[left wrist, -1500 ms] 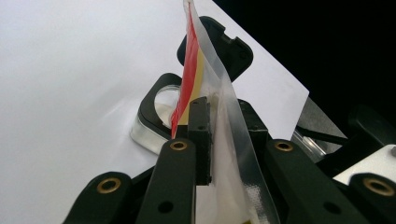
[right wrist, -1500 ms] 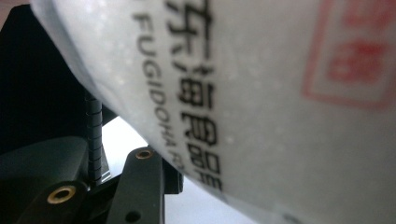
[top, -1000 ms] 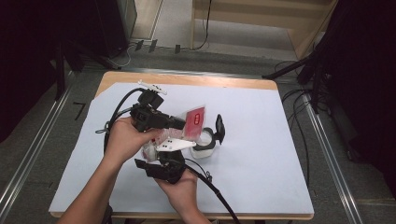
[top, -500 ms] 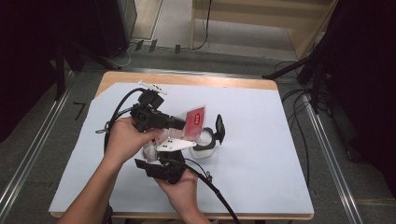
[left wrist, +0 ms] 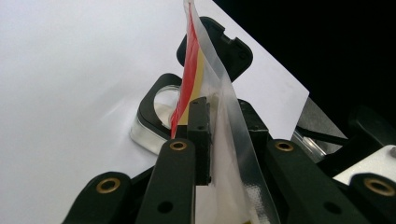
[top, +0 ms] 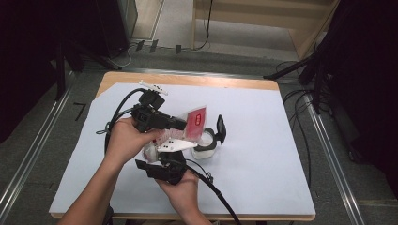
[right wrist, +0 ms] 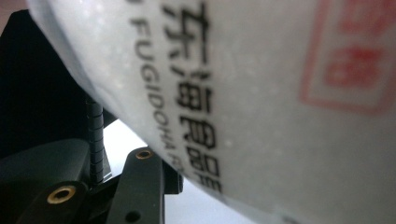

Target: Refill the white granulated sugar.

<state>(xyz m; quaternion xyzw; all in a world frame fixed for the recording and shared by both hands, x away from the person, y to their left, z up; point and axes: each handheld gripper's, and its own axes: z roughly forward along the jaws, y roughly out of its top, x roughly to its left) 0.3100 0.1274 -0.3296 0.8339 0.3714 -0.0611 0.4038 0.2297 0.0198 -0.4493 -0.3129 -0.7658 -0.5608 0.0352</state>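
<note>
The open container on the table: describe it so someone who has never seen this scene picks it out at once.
Start at the white sheet that covers the table, then go to its middle, just beyond the two grippers. There stands a clear container with a black rim and a black lid flipped up at its right. It sits under the tip of the red-and-clear bag, and it is the sole rigid vessel there.

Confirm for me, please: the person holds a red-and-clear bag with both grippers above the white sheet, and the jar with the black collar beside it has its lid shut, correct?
Not quite: the jar's black flip lid stands open, hinged back from the collar, as the high view shows. The rest holds: the left gripper and right gripper both hold the red-and-clear bag above the white sheet.
</note>
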